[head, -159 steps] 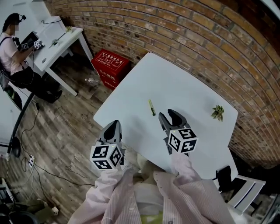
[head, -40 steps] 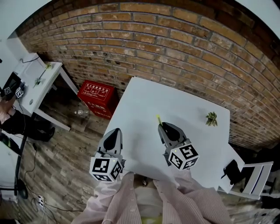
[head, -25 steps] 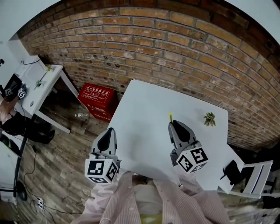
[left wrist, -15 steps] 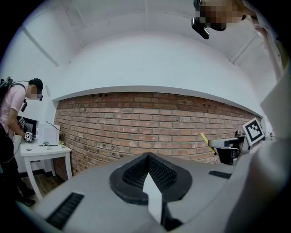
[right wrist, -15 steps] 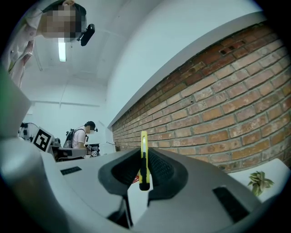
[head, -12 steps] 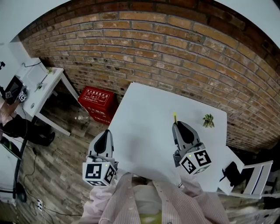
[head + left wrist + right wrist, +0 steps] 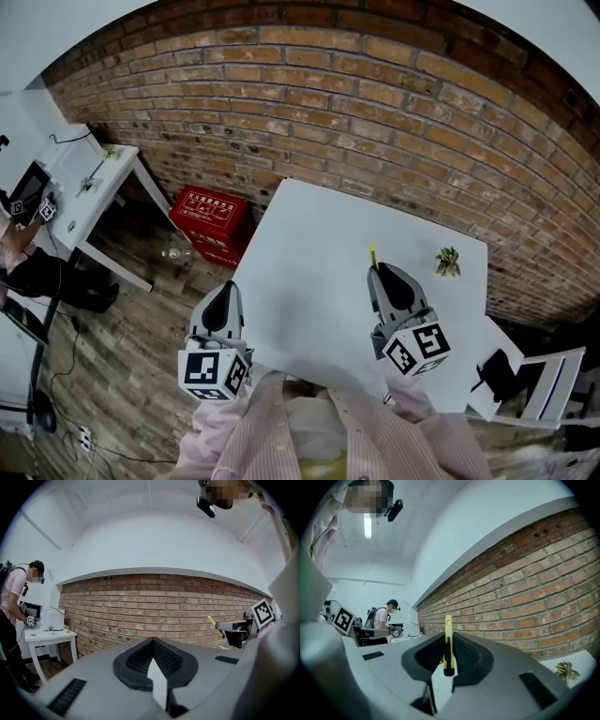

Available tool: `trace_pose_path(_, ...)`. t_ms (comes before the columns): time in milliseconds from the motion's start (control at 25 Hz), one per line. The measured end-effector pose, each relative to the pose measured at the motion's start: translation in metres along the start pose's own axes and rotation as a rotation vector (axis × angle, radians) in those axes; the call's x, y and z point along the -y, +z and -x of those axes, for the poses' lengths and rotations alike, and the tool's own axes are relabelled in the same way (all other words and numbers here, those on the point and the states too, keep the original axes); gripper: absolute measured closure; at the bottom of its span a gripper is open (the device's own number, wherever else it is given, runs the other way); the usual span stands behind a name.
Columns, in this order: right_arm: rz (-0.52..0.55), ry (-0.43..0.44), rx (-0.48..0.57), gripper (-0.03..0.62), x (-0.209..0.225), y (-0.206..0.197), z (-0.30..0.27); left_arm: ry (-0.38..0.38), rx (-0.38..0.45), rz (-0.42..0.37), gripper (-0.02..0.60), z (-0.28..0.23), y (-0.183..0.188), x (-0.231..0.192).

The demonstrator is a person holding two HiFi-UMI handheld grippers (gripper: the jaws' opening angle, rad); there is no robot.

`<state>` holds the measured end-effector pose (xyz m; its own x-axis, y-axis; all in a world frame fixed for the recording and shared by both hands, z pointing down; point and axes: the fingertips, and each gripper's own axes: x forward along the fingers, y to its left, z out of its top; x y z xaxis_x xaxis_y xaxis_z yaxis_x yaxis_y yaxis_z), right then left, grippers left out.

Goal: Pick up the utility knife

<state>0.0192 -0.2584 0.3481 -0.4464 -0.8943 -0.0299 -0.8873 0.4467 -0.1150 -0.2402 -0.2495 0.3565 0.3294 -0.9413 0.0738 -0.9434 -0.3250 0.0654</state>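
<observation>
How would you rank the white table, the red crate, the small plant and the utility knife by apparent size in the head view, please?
1. white table
2. red crate
3. small plant and utility knife: unsure, since only the knife's yellow tip shows beyond the right gripper holding it.

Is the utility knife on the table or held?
Held. The right gripper is shut on the utility knife, which stands upright, clear of the table.

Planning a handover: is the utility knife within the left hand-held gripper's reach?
Probably yes: the right hand-held gripper holds the utility knife, nothing stands between, but the left hand-held gripper is shut.
</observation>
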Motion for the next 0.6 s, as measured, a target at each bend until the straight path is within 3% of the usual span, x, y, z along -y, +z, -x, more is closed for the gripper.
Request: trace_pose_path(600,0.015,0.004,-0.018,0.542,0.003,-0.0046,-0.0032,0.028,-0.029,-0.013,0.59,-0.0005,-0.0087,-0.0064)
